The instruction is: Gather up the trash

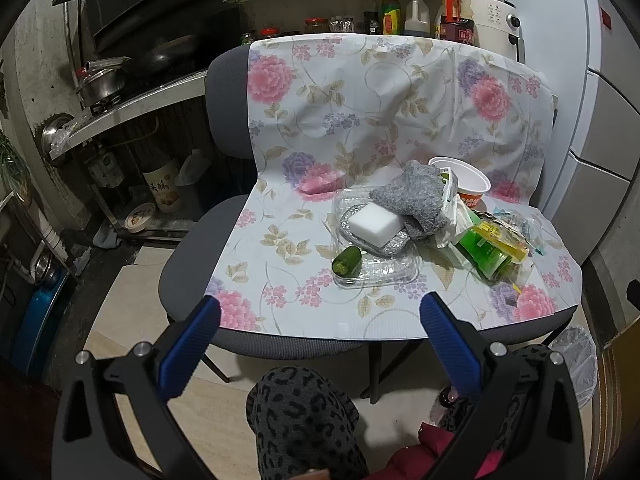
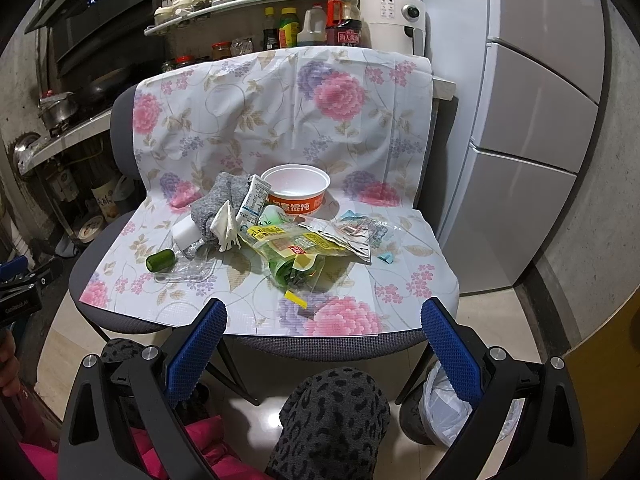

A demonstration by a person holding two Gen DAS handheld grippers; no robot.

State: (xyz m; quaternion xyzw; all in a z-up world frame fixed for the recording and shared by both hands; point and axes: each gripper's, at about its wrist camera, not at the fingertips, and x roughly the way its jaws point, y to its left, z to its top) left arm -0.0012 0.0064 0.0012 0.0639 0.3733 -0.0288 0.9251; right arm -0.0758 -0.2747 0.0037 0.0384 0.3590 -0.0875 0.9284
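Both grippers, left (image 1: 320, 312) and right (image 2: 323, 316), hang spread wide and empty short of the chair (image 2: 328, 346), so collecting looks unstarted: the trash (image 2: 296, 248) lies ahead of their tips, the bin (image 2: 448, 404) below right, needing a forward reach.

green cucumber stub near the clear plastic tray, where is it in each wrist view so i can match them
Left wrist: the short green cucumber stub lies just left of centre, on the near-left corner of the clear plastic tray.
Right wrist: the stub sits far left on the seat, at the tray's left edge.
Shared landmark: the white paper noodle bowl with an orange band, behind the pile.
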